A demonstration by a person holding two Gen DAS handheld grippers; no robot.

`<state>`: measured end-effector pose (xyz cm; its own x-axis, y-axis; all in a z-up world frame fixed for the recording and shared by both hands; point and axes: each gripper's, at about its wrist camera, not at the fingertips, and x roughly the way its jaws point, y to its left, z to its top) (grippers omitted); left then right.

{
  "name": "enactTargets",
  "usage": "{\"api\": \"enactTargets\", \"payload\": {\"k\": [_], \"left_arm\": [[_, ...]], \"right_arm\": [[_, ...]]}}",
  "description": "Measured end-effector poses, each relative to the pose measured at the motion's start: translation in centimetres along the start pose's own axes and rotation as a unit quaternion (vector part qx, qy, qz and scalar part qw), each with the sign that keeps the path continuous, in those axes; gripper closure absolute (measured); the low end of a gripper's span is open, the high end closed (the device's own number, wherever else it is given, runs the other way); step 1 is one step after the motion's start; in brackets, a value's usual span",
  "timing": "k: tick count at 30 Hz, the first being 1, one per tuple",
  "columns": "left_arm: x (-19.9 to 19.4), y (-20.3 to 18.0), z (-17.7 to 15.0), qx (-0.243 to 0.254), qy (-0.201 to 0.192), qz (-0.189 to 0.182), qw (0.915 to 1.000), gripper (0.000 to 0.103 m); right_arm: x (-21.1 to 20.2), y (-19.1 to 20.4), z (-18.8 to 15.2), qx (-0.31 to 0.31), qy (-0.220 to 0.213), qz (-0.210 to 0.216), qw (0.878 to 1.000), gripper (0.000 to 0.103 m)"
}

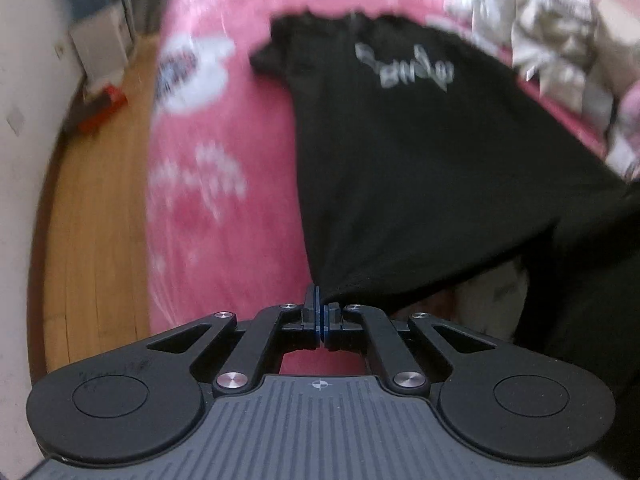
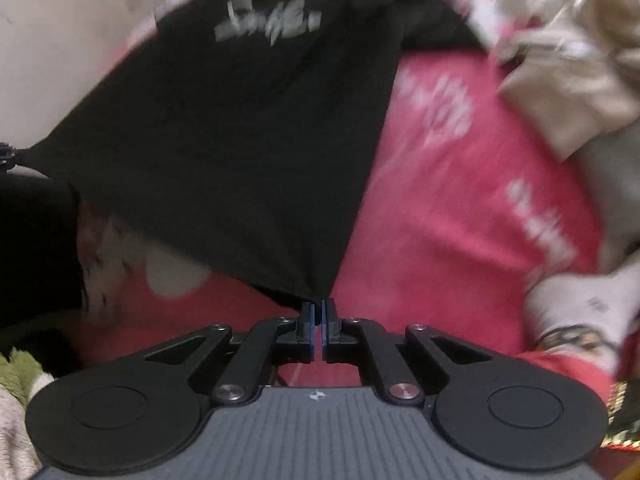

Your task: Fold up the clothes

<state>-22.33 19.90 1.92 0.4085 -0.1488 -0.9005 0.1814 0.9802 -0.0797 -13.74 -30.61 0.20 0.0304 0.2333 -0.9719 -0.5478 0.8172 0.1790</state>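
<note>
You are pinching the black T-shirt point(image 1: 400, 152) at its near hem corners, your left gripper point(image 1: 322, 312) and right gripper point(image 2: 319, 314) both clamped on cloth. It is lying stretched over the pink bedspread point(image 1: 224, 216) (print side up). No fold seems made yet, though blur is hiding detail; all folding is remaining.

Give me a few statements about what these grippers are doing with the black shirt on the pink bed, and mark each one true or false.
1. Both grippers pinch the black shirt. True.
2. The shirt carries pale lettering. True.
3. The left gripper stands wide open. False: it is shut on the shirt's hem corner.
4. The bed cover is plain blue. False: it is pink with white print.
5. The right gripper holds a corner of the shirt. True.
</note>
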Motion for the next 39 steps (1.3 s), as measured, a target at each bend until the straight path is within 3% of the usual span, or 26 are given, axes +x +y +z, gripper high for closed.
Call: {"api": "enactTargets", "payload": {"k": [4, 6, 8, 10, 14, 19, 22, 27, 29, 33, 39], "left_arm": [[2.9, 0.3, -1.5, 0.014, 0.068, -0.004, 0.9976, 0.102], [3.4, 0.1, -1.5, 0.027, 0.08, 0.0, 0.9964, 0.098], [2.9, 0.3, -1.3, 0.033, 0.08, 0.007, 0.9962, 0.072], [2.3, 0.8, -1.2, 0.032, 0.08, 0.013, 0.9962, 0.061], [0.8, 2.6, -0.9, -0.009, 0.074, 0.007, 0.9972, 0.045], [-1.7, 5.0, -0.6, -0.087, 0.033, -0.028, 0.9952, 0.03], [-1.7, 6.6, -1.9, -0.174, 0.019, -0.075, 0.9818, 0.028], [-1.1, 7.1, -5.2, -0.255, -0.004, -0.085, 0.9631, 0.028], [-1.0, 6.6, -6.0, -0.257, -0.006, -0.085, 0.9627, 0.028], [-1.6, 5.9, -7.9, -0.229, 0.002, -0.049, 0.9721, 0.028], [-2.2, 7.5, -9.1, -0.26, -0.03, -0.039, 0.9643, 0.028]], "right_arm": [[4.5, 0.0, -0.8, -0.009, 0.052, 0.007, 0.999, 0.099], [5.2, -0.4, -1.2, -0.004, 0.064, 0.02, 0.998, 0.096], [5.6, -0.9, -1.5, 0.004, 0.074, 0.033, 0.997, 0.094], [5.5, -1.4, -1.8, 0.013, 0.08, 0.042, 0.996, 0.071], [3.1, -3.3, -1.7, 0.042, 0.052, 0.039, 0.997, 0.066], [-0.3, -5.6, -0.9, 0.081, -0.027, 0.024, 0.996, 0.066], [-1.5, -6.6, 0.4, 0.097, -0.07, 0.015, 0.993, 0.066], [-1.1, -5.6, 2.9, 0.096, -0.116, 0.034, 0.988, 0.066], [-0.7, -4.6, 3.7, 0.088, -0.124, 0.042, 0.987, 0.066], [0.3, -3.1, 4.1, 0.071, -0.115, 0.041, 0.99, 0.066], [0.2, -2.7, 3.9, 0.072, -0.132, 0.042, 0.988, 0.068]]}}
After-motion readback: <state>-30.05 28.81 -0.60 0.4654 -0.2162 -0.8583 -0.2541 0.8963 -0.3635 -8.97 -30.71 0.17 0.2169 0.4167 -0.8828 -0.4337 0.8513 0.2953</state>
